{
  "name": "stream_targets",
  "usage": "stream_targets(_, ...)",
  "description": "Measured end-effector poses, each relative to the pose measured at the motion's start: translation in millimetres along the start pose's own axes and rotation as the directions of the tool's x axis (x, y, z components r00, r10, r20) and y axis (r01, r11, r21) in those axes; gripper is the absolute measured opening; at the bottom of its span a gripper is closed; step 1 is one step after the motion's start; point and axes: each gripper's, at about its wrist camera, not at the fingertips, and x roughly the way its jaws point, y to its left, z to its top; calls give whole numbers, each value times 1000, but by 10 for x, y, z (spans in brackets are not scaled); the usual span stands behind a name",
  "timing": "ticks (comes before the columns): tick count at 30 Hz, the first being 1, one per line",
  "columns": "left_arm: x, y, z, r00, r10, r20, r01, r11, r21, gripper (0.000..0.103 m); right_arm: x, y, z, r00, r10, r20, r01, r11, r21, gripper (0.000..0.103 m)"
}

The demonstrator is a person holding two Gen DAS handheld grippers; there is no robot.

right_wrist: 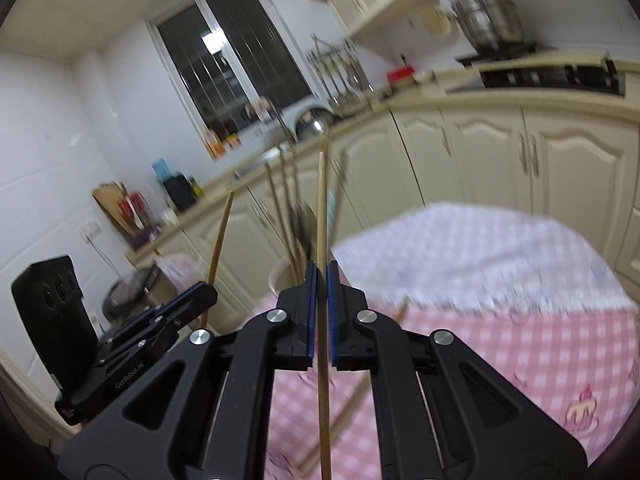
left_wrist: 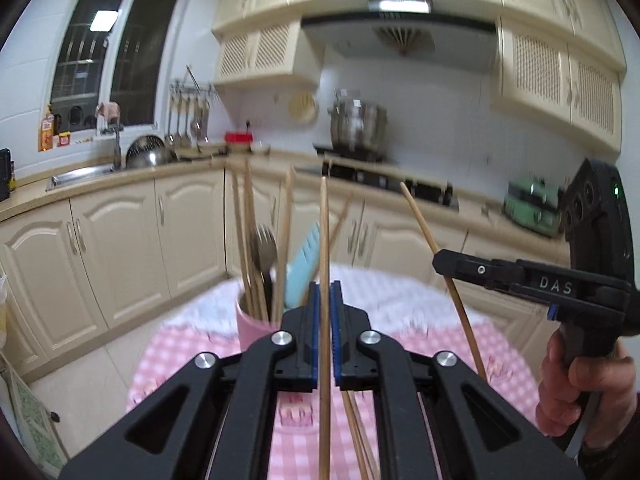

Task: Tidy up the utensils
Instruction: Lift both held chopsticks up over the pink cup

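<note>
**Inspector:** Grippers?

**Assistant:** Two. The left gripper [left_wrist: 325,292] is clamped on one chopstick [left_wrist: 325,240]; the right gripper [right_wrist: 321,276] is clamped on a second chopstick [right_wrist: 321,208]. Both are above the table [left_wrist: 192,360].

**Inspector:** The holder?

**Assistant:** One pink cup [left_wrist: 250,328] stands on the checked cloth, holding one fork [left_wrist: 265,248], one blue utensil [left_wrist: 304,264] and perhaps five chopsticks; blur hinders counting. Loose chopsticks [left_wrist: 356,432] lie on the cloth, at least two.

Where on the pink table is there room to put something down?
The checked tablecloth looks bare to the right of the pink cup, out to the table's far edge. It is crowded inside the cup, packed with chopsticks, a fork and a blue utensil. Loose chopsticks lie near the front.
</note>
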Motion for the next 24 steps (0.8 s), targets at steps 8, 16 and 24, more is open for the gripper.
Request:
stream_targets(8, -44, 98, 484, 991, -2, 137, 5, 1000, -21, 4, 153, 335, 540, 990, 74, 122, -65, 995, -74, 5)
stream_targets(16, 56, 140, 852, 969, -29, 245, 36, 999, -22, 5, 378, 525, 932, 968, 138, 209, -112, 985, -130, 6)
stream_targets(24, 396, 360, 1019, 950, -17, 311, 39, 997, -65, 5, 693, 461, 1140, 945, 166, 281, -126, 980, -156, 6)
